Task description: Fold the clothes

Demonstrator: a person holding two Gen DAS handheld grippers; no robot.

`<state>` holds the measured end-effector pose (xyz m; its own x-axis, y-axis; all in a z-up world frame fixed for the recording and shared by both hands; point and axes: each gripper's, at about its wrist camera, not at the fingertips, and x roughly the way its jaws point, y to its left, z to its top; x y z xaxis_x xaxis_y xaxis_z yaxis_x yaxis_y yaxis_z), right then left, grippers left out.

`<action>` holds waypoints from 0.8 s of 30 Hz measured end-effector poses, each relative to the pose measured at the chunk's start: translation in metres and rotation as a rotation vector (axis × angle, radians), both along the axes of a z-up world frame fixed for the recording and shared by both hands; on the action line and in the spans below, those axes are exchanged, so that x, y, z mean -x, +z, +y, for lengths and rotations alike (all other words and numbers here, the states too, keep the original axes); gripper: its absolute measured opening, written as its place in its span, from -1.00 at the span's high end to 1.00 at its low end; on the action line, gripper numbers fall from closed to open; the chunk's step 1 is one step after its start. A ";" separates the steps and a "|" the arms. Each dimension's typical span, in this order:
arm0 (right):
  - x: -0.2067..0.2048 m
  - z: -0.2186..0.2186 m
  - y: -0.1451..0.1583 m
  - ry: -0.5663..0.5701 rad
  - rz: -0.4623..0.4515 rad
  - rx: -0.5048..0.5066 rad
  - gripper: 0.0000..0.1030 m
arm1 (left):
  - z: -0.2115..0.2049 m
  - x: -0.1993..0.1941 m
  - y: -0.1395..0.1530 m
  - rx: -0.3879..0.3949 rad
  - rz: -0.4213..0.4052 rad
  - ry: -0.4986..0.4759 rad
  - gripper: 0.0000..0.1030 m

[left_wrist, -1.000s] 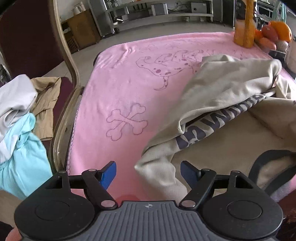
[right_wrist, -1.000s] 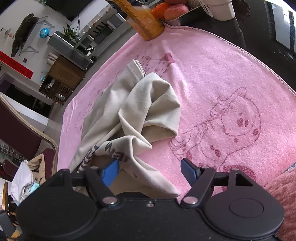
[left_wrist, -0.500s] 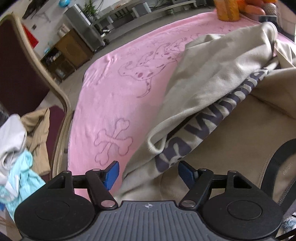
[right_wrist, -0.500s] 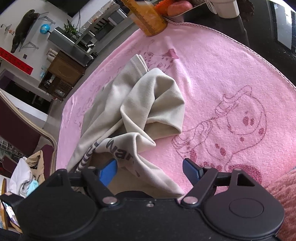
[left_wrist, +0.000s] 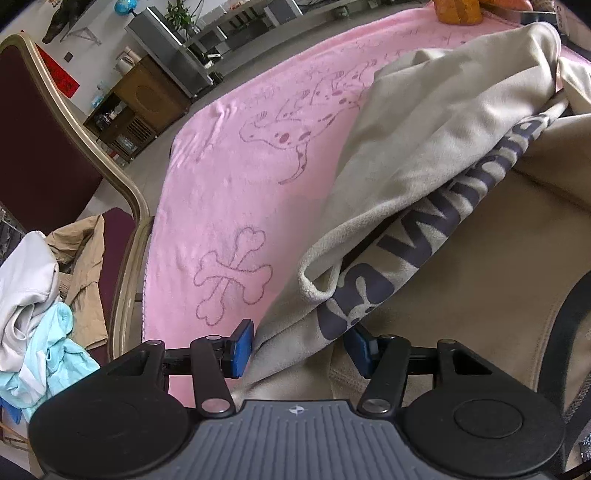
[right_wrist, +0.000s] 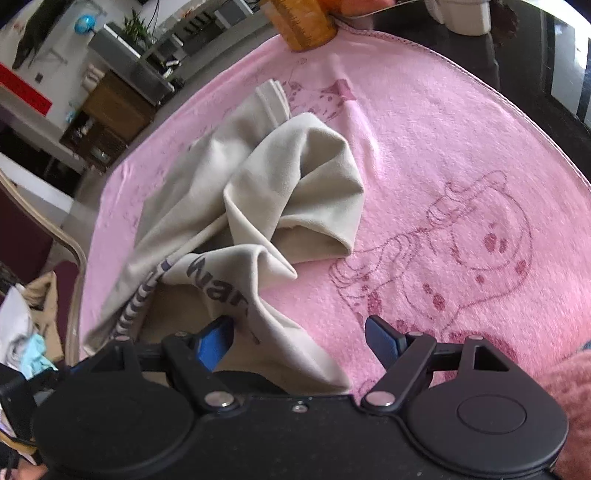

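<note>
A beige sweatshirt (left_wrist: 424, 155) with dark grey lettering lies crumpled on a pink blanket (left_wrist: 229, 184) printed with dogs and bones. My left gripper (left_wrist: 301, 347) straddles the garment's near hem. Its jaws are closing with the cloth bunched between the blue pads, and the pads do not visibly pinch it. In the right wrist view the same sweatshirt (right_wrist: 288, 184) sits heaped on the blanket (right_wrist: 424, 147). My right gripper (right_wrist: 301, 339) stands open over a loose corner of the cloth, which lies nearer its left pad.
A maroon chair (left_wrist: 44, 129) with a gold frame stands left of the blanket. Its seat holds a pile of white, tan and light blue clothes (left_wrist: 33, 295). An orange container (right_wrist: 303, 22) and fruit sit at the blanket's far edge. The dark table edge (right_wrist: 535, 74) shows at right.
My left gripper has moved forward and down from the bare blanket onto the sweatshirt's hem, and its jaws have narrowed around the cloth. The right gripper has stayed nearly in place.
</note>
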<state>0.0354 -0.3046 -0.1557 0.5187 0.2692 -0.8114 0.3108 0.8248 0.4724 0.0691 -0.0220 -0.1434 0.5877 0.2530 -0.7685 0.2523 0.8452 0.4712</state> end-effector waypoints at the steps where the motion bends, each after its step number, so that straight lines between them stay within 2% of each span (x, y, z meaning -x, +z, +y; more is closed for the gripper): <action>1: -0.003 0.002 -0.001 0.010 0.003 0.011 -0.50 | 0.000 -0.001 -0.001 0.000 0.001 0.000 -0.05; 2: -0.005 0.005 -0.002 0.021 0.004 0.026 -0.48 | 0.001 -0.002 -0.001 0.005 0.001 0.003 0.08; 3: -0.008 0.008 -0.003 0.037 0.003 0.046 -0.38 | 0.002 -0.003 0.000 0.009 0.001 0.005 0.16; 4: -0.009 0.011 -0.004 0.050 0.001 0.066 -0.29 | 0.003 -0.004 0.000 0.014 0.001 0.008 0.37; 5: -0.010 0.013 -0.004 0.056 -0.002 0.080 -0.03 | 0.005 -0.004 0.001 0.029 0.001 0.017 0.57; 6: -0.009 0.015 -0.004 0.057 -0.007 0.089 0.32 | 0.008 -0.005 0.002 0.045 0.002 0.025 0.65; 7: -0.007 0.015 -0.003 0.056 -0.013 0.096 0.52 | 0.010 -0.006 0.003 0.060 0.002 0.034 0.72; 8: -0.005 0.014 -0.001 0.048 -0.020 0.097 0.91 | 0.014 -0.006 0.006 0.090 0.003 0.049 0.75; 11: 0.002 0.008 0.006 0.023 -0.043 0.084 0.95 | 0.028 -0.005 0.020 0.178 0.006 0.091 0.77; 14: 0.012 -0.003 0.017 -0.009 -0.059 -0.046 0.96 | 0.048 -0.004 0.043 0.337 0.037 0.149 0.77; 16: 0.018 -0.013 0.029 -0.026 -0.072 -0.183 0.96 | 0.061 -0.003 0.059 0.459 0.062 0.189 0.78; 19: 0.022 -0.014 0.064 -0.010 -0.139 -0.319 0.96 | 0.087 -0.004 0.085 0.706 0.115 0.260 0.79; 21: 0.023 -0.010 0.102 0.015 -0.219 -0.366 0.96 | 0.104 -0.003 0.108 0.869 0.118 0.300 0.79; 24: 0.023 -0.012 0.165 0.027 -0.344 -0.401 0.96 | 0.138 0.001 0.160 1.109 0.046 0.324 0.80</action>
